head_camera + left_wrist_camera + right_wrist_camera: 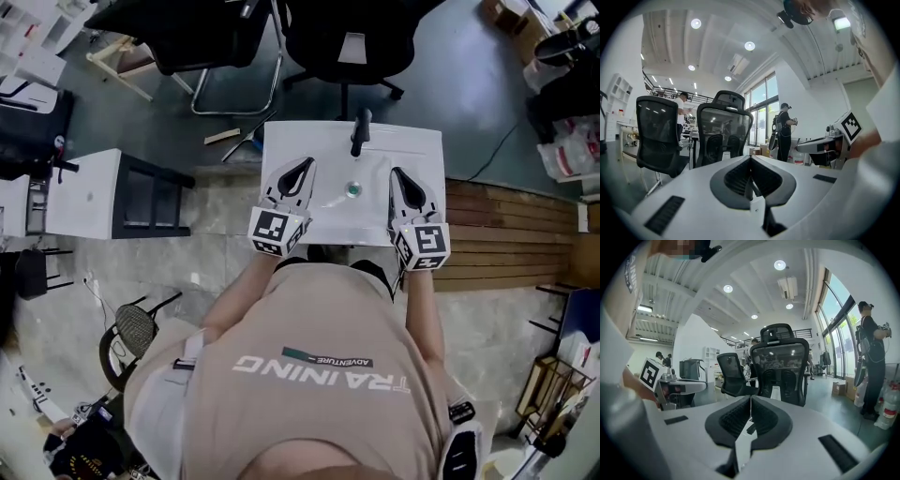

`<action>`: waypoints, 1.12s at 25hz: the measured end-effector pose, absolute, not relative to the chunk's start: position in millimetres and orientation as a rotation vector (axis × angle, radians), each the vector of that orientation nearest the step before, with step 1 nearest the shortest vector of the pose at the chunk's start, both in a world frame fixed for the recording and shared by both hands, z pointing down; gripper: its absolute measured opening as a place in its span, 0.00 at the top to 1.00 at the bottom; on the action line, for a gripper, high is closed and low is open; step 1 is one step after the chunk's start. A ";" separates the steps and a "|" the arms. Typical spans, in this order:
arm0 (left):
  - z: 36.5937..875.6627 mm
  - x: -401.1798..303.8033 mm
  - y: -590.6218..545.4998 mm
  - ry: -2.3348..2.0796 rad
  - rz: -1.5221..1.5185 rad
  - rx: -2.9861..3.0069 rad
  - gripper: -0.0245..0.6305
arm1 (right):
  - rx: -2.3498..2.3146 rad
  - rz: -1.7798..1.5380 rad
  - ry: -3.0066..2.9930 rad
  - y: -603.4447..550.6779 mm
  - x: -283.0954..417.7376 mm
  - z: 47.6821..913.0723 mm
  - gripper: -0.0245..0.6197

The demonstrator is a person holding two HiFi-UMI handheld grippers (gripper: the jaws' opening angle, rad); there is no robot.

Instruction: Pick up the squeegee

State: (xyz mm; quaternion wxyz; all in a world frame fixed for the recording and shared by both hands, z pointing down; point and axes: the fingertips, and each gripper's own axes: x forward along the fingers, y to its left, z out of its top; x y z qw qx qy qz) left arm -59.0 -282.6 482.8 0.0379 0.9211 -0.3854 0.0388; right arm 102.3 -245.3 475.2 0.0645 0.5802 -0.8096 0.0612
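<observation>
The squeegee (360,131), a dark, slim handled tool, lies at the far edge of the small white table (427,150) in the head view. Both grippers hover over the near half of the table, pointing away from the person. My left gripper (305,167) is left of the squeegee and short of it, jaws together with nothing in them. My right gripper (397,175) is to the squeegee's right and nearer the person, also shut and empty. The left gripper view shows its jaws (751,161) meeting edge to edge; the right gripper view shows the same (750,401).
A small round greenish thing (353,189) sits mid-table between the grippers. Black office chairs (345,42) stand just beyond the table. A white cabinet (84,192) is at the left, wooden planks (506,234) at the right. A person (869,357) stands off to the right.
</observation>
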 end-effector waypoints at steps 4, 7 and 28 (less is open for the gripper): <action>485.3 -58.7 -297.3 -1.176 0.116 2.816 0.94 | 1.785 0.214 -2.401 -259.0 113.5 481.7 0.91; 489.2 -56.1 -299.9 -1.196 0.119 2.803 0.94 | 1.772 0.237 -2.402 -262.4 119.7 489.9 0.91; 491.4 -65.4 -304.4 -1.418 0.120 2.706 0.94 | 1.630 0.639 -2.147 -281.9 154.7 647.2 0.89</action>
